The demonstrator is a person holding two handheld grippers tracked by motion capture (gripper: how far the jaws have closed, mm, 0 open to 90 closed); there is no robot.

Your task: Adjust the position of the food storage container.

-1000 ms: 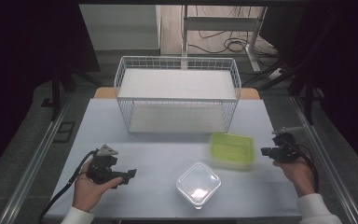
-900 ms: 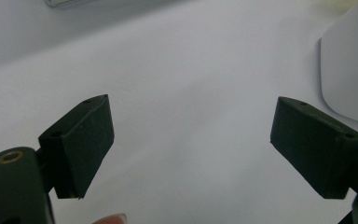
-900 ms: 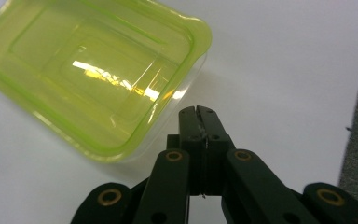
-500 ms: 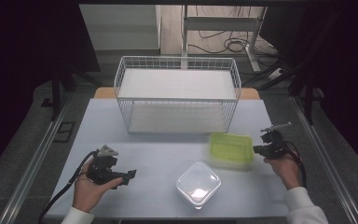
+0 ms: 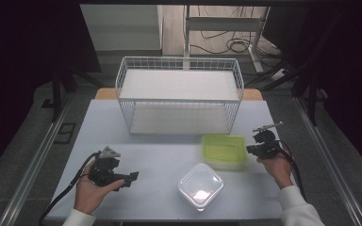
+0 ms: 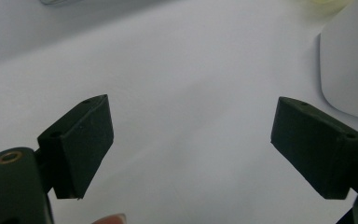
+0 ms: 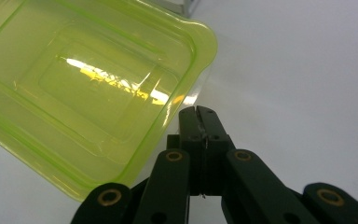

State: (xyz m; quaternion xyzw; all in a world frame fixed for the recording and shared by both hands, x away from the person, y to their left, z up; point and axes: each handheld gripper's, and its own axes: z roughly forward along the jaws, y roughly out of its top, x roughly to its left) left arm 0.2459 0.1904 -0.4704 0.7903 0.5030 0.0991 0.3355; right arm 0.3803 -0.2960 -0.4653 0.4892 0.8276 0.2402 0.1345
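A translucent green lid point(image 5: 223, 149) lies flat on the table, right of centre; in the right gripper view the green lid point(image 7: 88, 88) spreads over the upper left. My right gripper point(image 5: 250, 150) point(image 7: 196, 111) is shut with nothing between its jaws, its tips close beside the lid's right edge. A clear square container point(image 5: 200, 185) point(image 6: 349, 70) sits near the front edge. My left gripper point(image 5: 131, 178) point(image 6: 191, 144) rests at the front left, open, pointing right toward the clear container with bare table between its jaws.
A white wire basket point(image 5: 179, 100) stands at the back centre of the pale table point(image 5: 160, 155). Cables trail from both grippers toward the front. Dark floor and metal rails flank the table.
My right gripper has moved left, closing in on the green lid's right edge. The left gripper has stayed put.
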